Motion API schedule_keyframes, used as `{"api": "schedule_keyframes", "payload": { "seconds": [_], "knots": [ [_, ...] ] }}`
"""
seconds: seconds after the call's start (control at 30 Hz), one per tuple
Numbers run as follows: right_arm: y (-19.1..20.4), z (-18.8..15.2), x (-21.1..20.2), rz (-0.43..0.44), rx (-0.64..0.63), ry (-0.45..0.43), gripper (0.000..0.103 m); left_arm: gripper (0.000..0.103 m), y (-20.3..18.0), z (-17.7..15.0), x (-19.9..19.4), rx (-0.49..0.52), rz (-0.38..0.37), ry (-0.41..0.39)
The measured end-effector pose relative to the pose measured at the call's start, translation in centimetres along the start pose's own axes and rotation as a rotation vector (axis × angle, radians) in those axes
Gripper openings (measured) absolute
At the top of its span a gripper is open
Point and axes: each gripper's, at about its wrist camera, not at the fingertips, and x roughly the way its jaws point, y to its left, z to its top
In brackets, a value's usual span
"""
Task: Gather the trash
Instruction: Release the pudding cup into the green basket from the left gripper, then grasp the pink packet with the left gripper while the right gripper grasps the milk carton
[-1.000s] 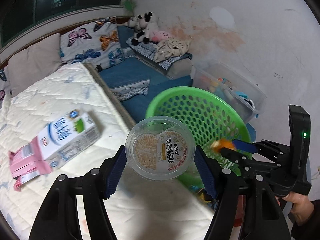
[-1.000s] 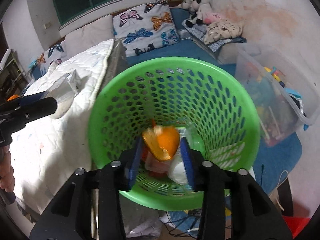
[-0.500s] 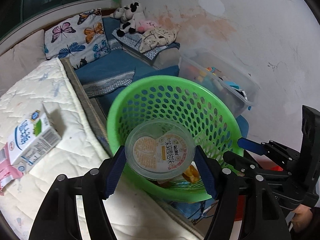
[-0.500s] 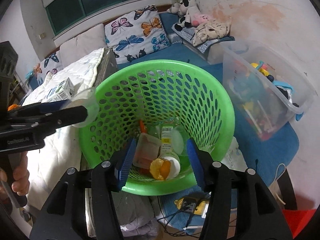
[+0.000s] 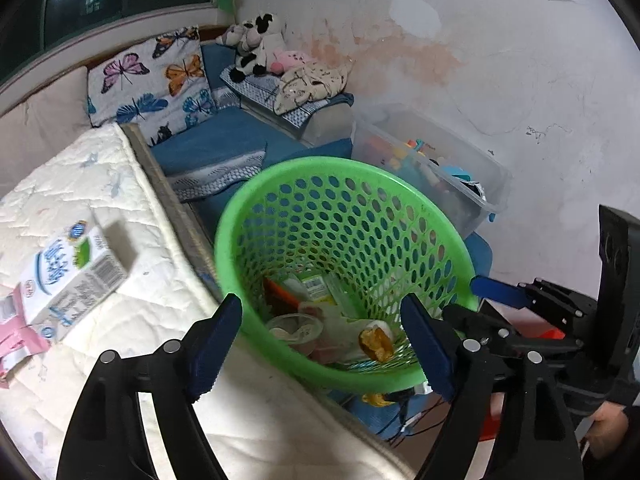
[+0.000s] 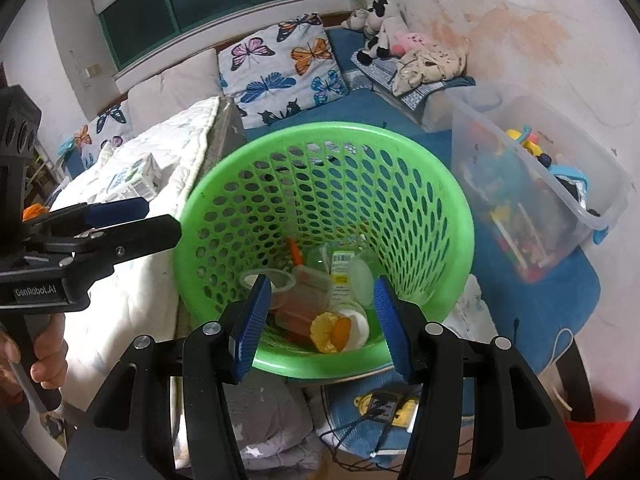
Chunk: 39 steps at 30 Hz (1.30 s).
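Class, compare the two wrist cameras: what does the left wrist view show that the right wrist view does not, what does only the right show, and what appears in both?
Only the left wrist view shows the pink packet lying beside the milk carton on the white mattress.

Only the right wrist view shows the window, the grey cloth and the cables under the basket.

Both show the green basket holding trash, including the clear cup and orange peel, the butterfly pillow, the clear toy bin, and both grippers open and empty: left gripper, right gripper.

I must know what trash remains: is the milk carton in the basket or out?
Out. The milk carton lies on the white mattress, beside the green basket.
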Motion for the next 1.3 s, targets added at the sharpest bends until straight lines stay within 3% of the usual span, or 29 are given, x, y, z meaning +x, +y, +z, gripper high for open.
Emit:
{"api": "schedule_keyframes", "payload": {
  "seconds": [0.2,0.53,0.97,1.3],
  "knots": [
    [2.0,0.6,-0.3,0.029,-0.031,-0.011,0.063,0.079,2.8,-1.2,-2.5,-0.015,0.039,-0.016],
    [7.6,2.0,0.6,0.097,-0.100,-0.010,0.070,0.079,11.3,-3.9,-7.6,-0.104,0.175,-0.055],
    [15.7,4.7,3.9,0.200,-0.187,0.014,0.086,0.079,25.1,-5.6,-12.4,-0.348,0.392,-0.101],
    [21.5,6.0,7.9,0.252,-0.273,0.050,0.091,0.079,31.7,-5.9,-10.3,-0.488,0.364,-0.054]
  ]
}}
